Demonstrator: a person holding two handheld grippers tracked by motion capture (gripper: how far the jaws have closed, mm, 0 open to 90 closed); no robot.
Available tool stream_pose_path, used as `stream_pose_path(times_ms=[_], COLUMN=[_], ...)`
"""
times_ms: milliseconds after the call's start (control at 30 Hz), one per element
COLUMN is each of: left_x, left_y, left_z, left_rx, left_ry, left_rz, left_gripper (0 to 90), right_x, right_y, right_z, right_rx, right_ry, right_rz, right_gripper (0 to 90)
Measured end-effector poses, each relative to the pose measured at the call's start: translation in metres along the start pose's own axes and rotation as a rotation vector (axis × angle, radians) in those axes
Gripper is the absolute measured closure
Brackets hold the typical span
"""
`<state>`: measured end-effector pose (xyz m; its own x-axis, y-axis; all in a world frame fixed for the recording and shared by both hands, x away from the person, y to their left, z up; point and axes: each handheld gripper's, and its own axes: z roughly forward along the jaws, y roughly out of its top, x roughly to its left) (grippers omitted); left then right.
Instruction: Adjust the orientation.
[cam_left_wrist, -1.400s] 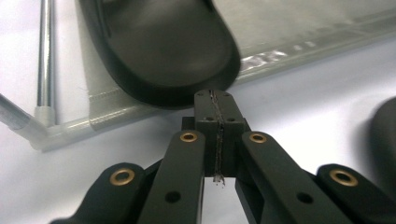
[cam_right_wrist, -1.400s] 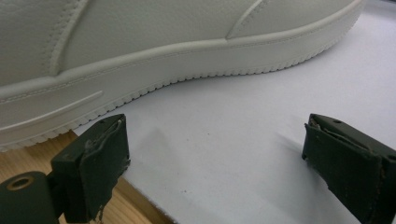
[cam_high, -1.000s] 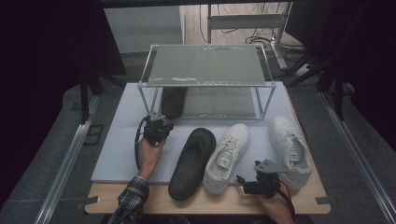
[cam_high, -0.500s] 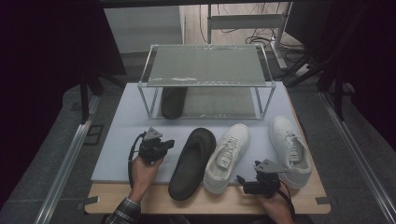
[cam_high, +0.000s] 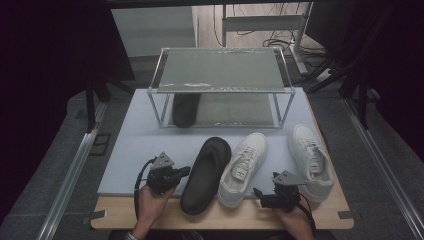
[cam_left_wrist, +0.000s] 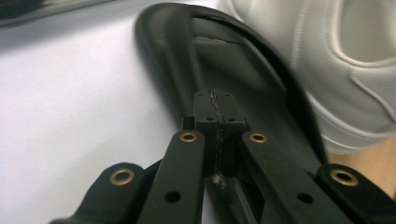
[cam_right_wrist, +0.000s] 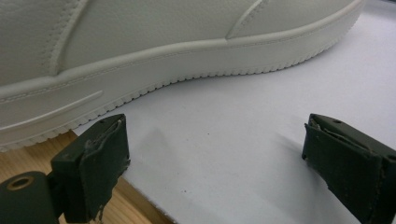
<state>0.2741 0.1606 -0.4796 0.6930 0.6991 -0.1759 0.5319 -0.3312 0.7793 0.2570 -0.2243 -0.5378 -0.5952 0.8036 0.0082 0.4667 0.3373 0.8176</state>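
The slipper (cam_high: 206, 172) lay on the mat (cam_high: 135, 150), just right of the left gripper (cam_high: 184, 172), whose jaws were clenched on nothing and perhaps touched its rim. The right gripper (cam_high: 257, 193) stood released, jaws wide apart, close by a white sneaker (cam_high: 245, 167) beside the slipper.

a lab-like recording setup: black curtains (cam_high: 60, 60) enclose a wooden table (cam_high: 220, 217) with a pale mat (cam_high: 135, 150), metal rails (cam_high: 70, 180) alongside, and loose cables (cam_high: 260, 35) beneath a desk (cam_high: 260, 22) behind.
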Motion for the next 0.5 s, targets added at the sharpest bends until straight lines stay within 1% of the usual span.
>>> stream_pose_path(times_ms=[33,133,167,200,233,333,500], left_x=[-0.004,-0.006,-0.006,-0.003,-0.002,0.001,0.011], left_y=[0.000,-0.001,-0.001,-0.002,-0.002,0.000,0.000], left_z=[0.003,0.010,0.012,0.013,0.013,0.013,0.012], left_rx=[0.007,0.025,0.027,0.019,0.016,0.019,0.013], left_ry=[0.000,0.003,0.006,-0.012,-0.011,0.015,0.042], left_rz=[0.010,0.024,0.021,0.009,0.002,0.009,-0.004], left_gripper=[89.4,89.3,89.2,89.4,89.4,89.3,89.3], right_x=[0.000,0.000,0.000,0.000,0.000,0.000,0.000], right_y=[0.000,0.000,0.000,0.000,0.000,0.000,0.000], right_z=[0.000,0.000,0.000,0.000,0.000,0.000,0.000], right_rx=[0.000,0.000,0.000,0.000,0.000,0.000,0.000], right_ry=[0.000,0.000,0.000,0.000,0.000,0.000,0.000], right_rz=[0.000,0.000,0.001,0.000,0.000,0.000,0.001], right_gripper=[7.7,7.7,7.7,7.7,7.8,7.7,7.7])
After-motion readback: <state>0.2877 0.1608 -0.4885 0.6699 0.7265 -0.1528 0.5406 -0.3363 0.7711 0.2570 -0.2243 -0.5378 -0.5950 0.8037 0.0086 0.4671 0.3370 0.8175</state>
